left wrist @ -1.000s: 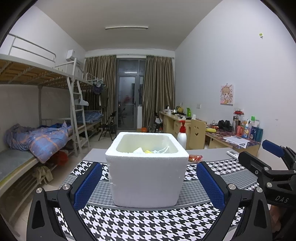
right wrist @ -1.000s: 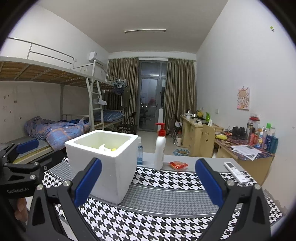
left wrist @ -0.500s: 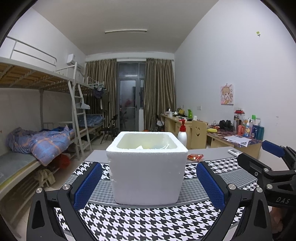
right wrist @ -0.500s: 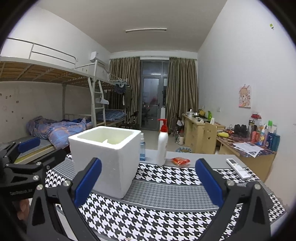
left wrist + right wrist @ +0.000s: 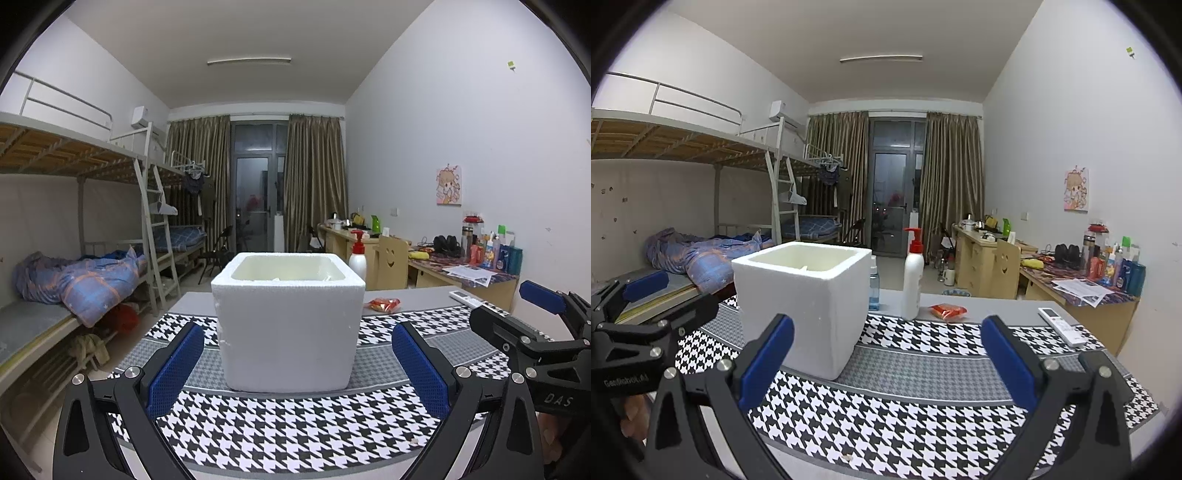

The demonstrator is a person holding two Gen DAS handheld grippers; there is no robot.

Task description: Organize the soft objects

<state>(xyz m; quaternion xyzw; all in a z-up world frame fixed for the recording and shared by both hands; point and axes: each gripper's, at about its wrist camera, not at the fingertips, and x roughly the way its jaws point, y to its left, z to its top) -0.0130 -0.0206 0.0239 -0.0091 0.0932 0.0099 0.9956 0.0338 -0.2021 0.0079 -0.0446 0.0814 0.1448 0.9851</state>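
Left wrist view shows my left gripper (image 5: 297, 363) with jaws wide apart and empty, facing the white square foam box (image 5: 288, 325) standing upright on the black-and-white houndstooth cloth (image 5: 295, 435). My right gripper (image 5: 886, 363) is likewise spread, the box ahead to its left.

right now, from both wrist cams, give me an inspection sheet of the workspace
surface: table under houndstooth cloth.
job's things: white foam box upright on the cloth; contents hidden behind its rim.
clutter: pump bottle, small blue bottle, red packet, remote behind or beside the box.
grippers: left gripper open, empty, facing the box; right gripper open, empty.
cables: nothing seen.
surroundings: bunk beds, curtains, cluttered desks.
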